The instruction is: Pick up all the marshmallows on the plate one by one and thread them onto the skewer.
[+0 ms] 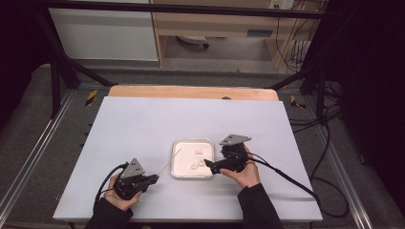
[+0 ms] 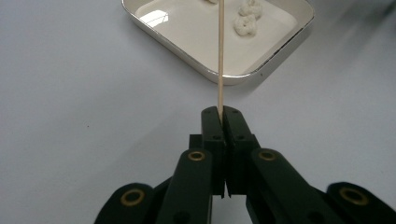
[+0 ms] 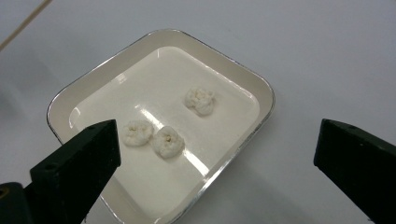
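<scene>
Clamped in the left gripper (image 2: 220, 116), a thin pale wooden skewer (image 2: 220, 56) juts over the tray (image 2: 280, 49); the right gripper (image 3: 217, 154) gapes above three, seemingly doughy, white lumps (image 3: 167, 141).

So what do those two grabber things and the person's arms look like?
Both the left gripper and the right gripper are black with grey three-cornered plates on top. A black cable trails from each. Brass-coloured rivets dot the jaw arms. The person wears dark sleeves.
</scene>
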A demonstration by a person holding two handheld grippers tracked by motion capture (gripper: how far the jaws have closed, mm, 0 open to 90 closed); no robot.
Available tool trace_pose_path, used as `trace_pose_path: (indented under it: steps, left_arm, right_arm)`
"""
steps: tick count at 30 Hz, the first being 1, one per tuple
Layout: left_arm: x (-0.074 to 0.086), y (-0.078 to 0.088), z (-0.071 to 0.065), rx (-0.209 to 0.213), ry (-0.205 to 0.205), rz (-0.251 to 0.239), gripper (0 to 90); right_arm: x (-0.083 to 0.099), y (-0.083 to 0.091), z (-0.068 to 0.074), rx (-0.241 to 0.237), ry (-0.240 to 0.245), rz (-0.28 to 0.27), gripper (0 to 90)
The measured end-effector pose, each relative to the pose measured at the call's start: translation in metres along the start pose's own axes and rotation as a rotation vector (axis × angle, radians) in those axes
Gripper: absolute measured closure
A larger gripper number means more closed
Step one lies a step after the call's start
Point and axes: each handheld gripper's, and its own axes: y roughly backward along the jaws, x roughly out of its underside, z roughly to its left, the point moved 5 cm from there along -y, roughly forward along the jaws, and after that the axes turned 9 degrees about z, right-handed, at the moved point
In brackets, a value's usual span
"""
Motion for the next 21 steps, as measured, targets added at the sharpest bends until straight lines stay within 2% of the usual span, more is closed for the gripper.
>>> trace_pose_path:
  steps: [4, 10, 15, 21]
  left_arm:
    - [0.000, 0.000, -0.001, 0.002, 0.001, 0.000, 88.5]
    - [0.000, -0.001, -0.001, 0.002, 0.003, -0.001, 88.5]
    - [-0.001, -0.001, -0.002, 0.002, 0.001, -0.005, 88.5]
    - [-0.001, -0.002, -0.002, 0.006, 0.002, -0.003, 88.5]
  right_arm:
    - [-0.004, -0.010, 0.002, -0.024, -0.023, -0.017, 3.2]
    - [-0.003, -0.025, 0.011, -0.075, 0.019, 0.014, 13.8]
    - [0.000, -0.033, 0.017, -0.117, 0.056, 0.021, 28.6]
    - [0.003, -0.037, 0.017, -0.113, 0.089, 0.048, 42.4]
